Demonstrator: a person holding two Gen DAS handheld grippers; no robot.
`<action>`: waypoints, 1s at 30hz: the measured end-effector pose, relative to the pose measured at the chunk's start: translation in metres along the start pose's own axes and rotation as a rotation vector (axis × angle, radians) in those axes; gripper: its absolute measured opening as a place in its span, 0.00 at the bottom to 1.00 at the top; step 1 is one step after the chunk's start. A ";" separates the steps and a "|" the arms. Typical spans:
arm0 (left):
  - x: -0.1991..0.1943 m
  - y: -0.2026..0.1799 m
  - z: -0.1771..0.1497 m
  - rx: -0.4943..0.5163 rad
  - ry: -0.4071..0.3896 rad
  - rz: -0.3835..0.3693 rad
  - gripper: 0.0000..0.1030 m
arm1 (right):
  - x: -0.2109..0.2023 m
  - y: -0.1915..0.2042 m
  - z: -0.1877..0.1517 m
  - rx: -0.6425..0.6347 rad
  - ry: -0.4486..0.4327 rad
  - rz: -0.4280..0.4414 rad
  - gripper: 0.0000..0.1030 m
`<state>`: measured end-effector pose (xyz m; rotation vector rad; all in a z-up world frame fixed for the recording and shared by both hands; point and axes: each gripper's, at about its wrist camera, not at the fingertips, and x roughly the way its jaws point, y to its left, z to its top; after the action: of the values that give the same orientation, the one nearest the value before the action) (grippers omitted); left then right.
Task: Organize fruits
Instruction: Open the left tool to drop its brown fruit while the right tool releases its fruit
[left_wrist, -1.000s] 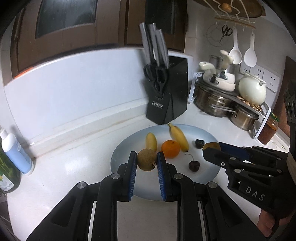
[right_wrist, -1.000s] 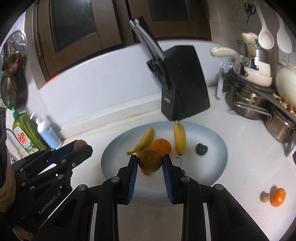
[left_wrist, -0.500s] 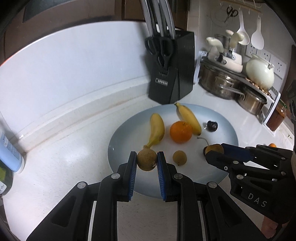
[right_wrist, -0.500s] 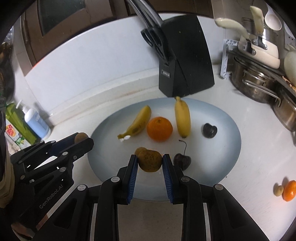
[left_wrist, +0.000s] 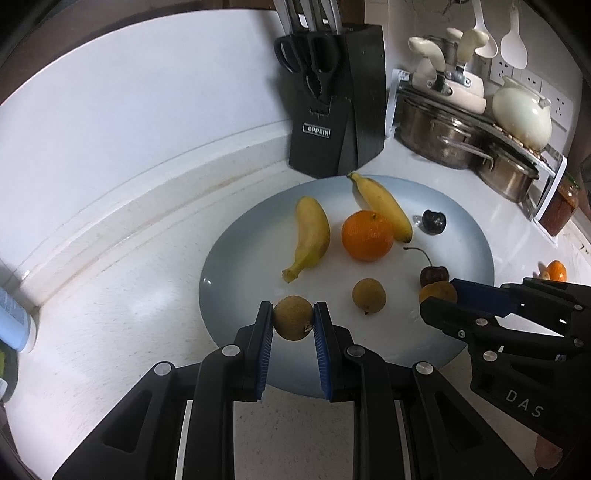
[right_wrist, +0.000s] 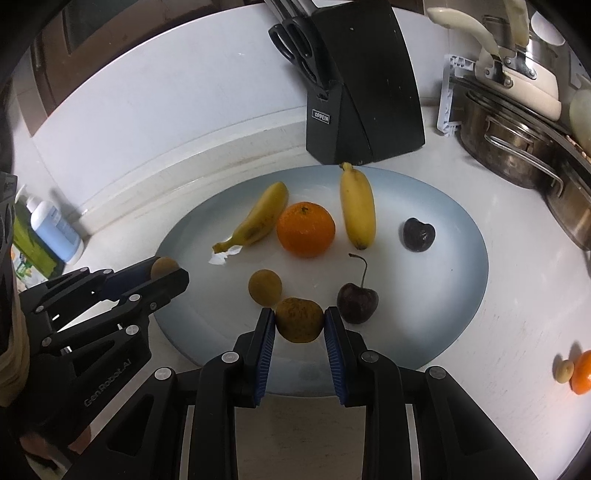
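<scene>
Brown fruits (left_wrist: 292, 323) (right_wrist: 300, 319) clamped in both claws (left_wrist: 291, 325) (right_wrist: 300, 321).

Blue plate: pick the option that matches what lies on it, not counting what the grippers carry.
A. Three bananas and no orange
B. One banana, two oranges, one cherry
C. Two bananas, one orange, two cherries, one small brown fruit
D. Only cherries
C. In the right wrist view the blue plate bears two bananas, one orange, two cherries and one loose brown fruit.
</scene>
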<state>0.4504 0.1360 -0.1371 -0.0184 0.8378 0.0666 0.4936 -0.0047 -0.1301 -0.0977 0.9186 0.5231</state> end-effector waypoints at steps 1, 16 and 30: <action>0.002 0.000 0.000 0.001 0.007 -0.001 0.22 | 0.001 0.000 0.000 0.000 0.002 -0.003 0.28; 0.015 -0.003 0.000 0.016 0.052 -0.029 0.24 | 0.010 -0.005 0.000 0.024 0.037 -0.011 0.28; -0.019 -0.009 0.003 0.006 -0.022 0.019 0.44 | -0.013 -0.008 -0.003 0.035 -0.011 -0.031 0.37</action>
<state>0.4400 0.1264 -0.1210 -0.0039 0.8163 0.0819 0.4887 -0.0171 -0.1234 -0.0767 0.9143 0.4784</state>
